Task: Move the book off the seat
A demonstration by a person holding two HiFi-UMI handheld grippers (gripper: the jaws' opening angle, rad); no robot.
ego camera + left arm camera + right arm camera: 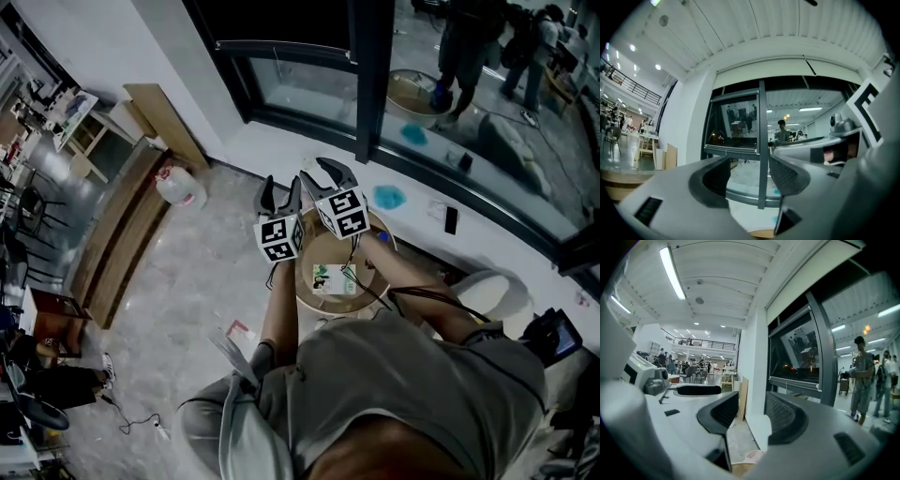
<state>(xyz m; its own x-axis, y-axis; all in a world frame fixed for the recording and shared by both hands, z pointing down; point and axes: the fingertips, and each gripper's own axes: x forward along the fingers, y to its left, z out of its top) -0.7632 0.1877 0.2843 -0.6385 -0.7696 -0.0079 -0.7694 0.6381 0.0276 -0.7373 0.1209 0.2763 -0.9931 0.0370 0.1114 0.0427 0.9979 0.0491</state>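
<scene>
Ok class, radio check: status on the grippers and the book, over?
Left gripper open, empty. Right gripper open, empty. Book flat on seat, untouched. Nothing blocking it.

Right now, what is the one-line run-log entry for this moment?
left claw: open, empty | right claw: open, empty | book: flat on round stool seat, untouched

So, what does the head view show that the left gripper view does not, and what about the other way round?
Only the head view: the small white book with a green picture lying on the round wooden seat, and a pale plastic water jug on the floor.
Only the left gripper view: the left gripper with jaws apart and nothing between them, and the white slatted ceiling.
Both: the dark-framed window and the right gripper.
</scene>
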